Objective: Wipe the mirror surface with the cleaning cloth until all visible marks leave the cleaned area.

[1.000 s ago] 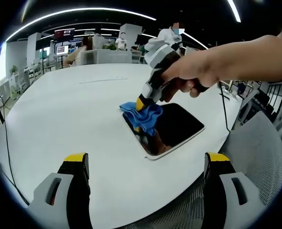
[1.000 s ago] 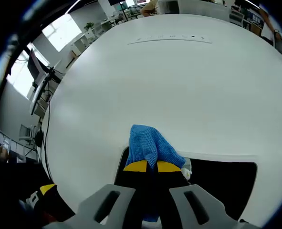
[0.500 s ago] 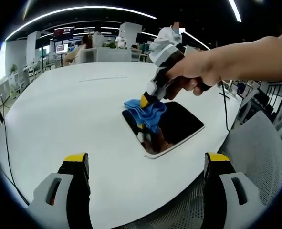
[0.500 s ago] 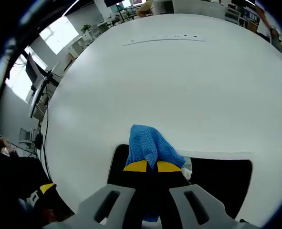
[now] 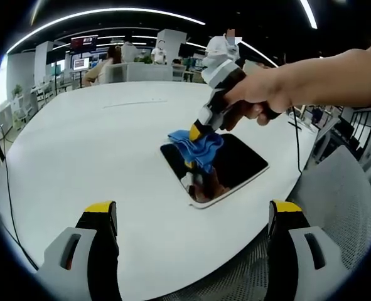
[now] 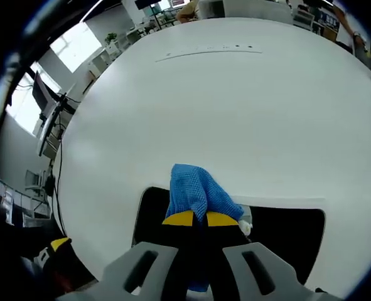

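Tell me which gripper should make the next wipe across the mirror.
The right gripper: it is shut on the blue cloth, which rests on the mirror. The left gripper hangs open and empty above the white table, short of the mirror.

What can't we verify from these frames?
- Marks on the mirror: left gripper view, surface too dark and small to tell.
- Mirror under the cloth: right gripper view, hidden by cloth and right claw.
- Mirror's near edge: right gripper view, cut off behind the claw.
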`<state>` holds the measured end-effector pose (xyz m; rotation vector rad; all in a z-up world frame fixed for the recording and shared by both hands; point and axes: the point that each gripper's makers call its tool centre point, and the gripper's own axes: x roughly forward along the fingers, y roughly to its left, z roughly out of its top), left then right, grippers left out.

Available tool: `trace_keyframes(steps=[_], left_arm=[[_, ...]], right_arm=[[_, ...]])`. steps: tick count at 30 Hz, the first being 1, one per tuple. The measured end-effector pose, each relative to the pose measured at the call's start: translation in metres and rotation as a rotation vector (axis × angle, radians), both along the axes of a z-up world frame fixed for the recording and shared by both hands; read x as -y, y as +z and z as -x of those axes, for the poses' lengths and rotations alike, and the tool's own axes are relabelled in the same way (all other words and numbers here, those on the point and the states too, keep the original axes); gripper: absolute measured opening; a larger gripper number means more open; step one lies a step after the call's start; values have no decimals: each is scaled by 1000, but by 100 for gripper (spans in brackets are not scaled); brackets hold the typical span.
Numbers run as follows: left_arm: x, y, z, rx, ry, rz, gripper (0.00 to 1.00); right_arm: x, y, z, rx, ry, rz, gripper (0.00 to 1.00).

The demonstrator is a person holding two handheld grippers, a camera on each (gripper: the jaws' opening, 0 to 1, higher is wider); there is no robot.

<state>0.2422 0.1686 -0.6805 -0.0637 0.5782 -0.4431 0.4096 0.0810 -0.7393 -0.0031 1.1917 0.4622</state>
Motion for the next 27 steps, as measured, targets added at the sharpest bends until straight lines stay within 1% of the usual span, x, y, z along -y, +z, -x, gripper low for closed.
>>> trace_keyframes(steps=[6,12,17,24,27], left_arm=[[-1,0,0,-3,3,-2,99],[-1,0,0,2,3,-4,99],[-1,0,-1,4,6,-6,99],[-1,0,0,4,5,-8,99],[-1,-1,0,1,3,-7,99]], right_arm=[[0,0,0,4,-6,1,0],[1,-2,3,-11,-46,-27,0],[2,-3,5,-13,-53,-34,0],[3,-3,16,-12,-63,-45,0],[4,-3,22,-17,-80,-60,0]])
